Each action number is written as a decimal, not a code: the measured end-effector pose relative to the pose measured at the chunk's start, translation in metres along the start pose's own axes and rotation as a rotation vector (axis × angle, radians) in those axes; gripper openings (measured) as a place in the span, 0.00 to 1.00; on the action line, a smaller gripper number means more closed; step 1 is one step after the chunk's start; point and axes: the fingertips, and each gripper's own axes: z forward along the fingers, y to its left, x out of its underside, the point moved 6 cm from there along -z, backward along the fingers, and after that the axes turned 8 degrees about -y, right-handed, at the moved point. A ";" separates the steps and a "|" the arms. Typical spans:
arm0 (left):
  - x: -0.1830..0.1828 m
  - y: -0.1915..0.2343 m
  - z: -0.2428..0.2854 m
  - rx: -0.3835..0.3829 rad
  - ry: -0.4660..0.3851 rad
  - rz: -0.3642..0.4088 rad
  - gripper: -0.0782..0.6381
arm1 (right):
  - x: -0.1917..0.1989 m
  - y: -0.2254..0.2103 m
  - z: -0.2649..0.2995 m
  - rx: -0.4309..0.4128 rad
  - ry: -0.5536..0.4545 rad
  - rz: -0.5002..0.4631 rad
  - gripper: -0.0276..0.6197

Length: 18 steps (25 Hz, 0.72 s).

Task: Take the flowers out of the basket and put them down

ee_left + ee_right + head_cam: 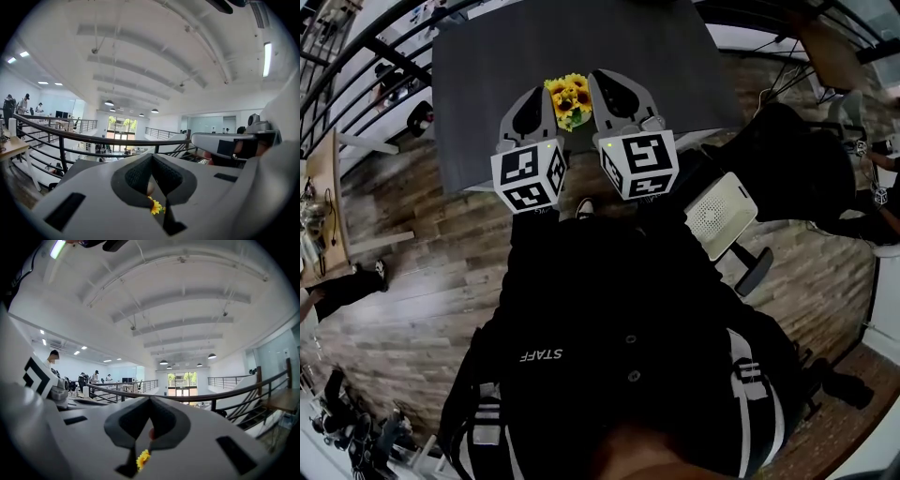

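A bunch of yellow sunflowers (pixel 568 99) with some green beneath it shows on the dark grey table (pixel 478 84), in the gap between my two grippers. The basket itself is hidden. My left gripper (pixel 532 94) and right gripper (pixel 605 77) are held side by side above the table's near edge, pointing away from me. In the left gripper view the gripper (pixel 152 157) has its jaw tips meeting, with a sunflower (pixel 155 207) showing low in the slot below them. In the right gripper view the gripper (pixel 150 399) is shut too, with a flower (pixel 142 458) below it.
A white chair (pixel 722 214) and a dark office chair (pixel 797 164) stand right of the table. A black railing (pixel 356 66) runs along the far left. Wooden floor (pixel 422 234) surrounds me. People stand in the distance beyond the railing (pixel 96 376).
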 end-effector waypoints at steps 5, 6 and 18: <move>0.000 -0.002 -0.002 0.007 0.001 0.006 0.11 | -0.001 0.006 -0.001 -0.021 -0.008 0.007 0.07; -0.001 0.000 -0.002 0.008 0.002 0.008 0.11 | 0.000 0.008 0.000 -0.021 -0.007 0.008 0.07; -0.002 0.002 -0.002 0.020 0.006 0.033 0.11 | 0.001 0.008 0.003 -0.004 -0.011 0.024 0.07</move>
